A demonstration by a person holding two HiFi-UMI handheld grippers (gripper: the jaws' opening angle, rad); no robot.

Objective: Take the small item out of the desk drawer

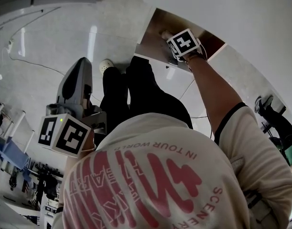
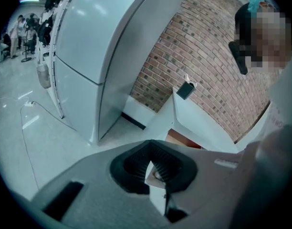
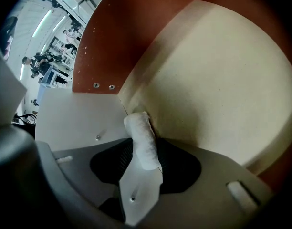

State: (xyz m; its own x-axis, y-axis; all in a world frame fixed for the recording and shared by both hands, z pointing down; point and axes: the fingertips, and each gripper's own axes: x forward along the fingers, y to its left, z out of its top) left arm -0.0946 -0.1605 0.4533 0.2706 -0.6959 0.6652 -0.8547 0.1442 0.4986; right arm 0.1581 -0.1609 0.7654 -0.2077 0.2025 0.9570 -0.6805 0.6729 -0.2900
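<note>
The jaws of the right gripper [image 3: 145, 157] are closed on a small white roll [image 3: 140, 136], pinching its near end between the dark pads while the far end pokes out toward the back of the drawer [image 3: 222, 80]. The roll sits low inside the drawer, right against the seam where the pale floor meets the side wall, and I cannot tell whether it has lifted clear of that floor yet.

It looks fuzzy and soft (cotton or rolled cloth, at a guess), so it should weigh almost nothing and squash under pressure. A light squeeze across its middle would likely hold better than this end grip, which could let it pivot or slip loose on the way out of the drawer. Nothing about it seems fragile.

In the head view the right gripper [image 1: 183, 46] reaches into the open drawer [image 1: 155, 32] under the white table [image 1: 232, 4]. The left gripper [image 2: 153, 165] hangs well away from the drawer, over the floor [image 2: 22, 142], jaws together on nothing.
</note>
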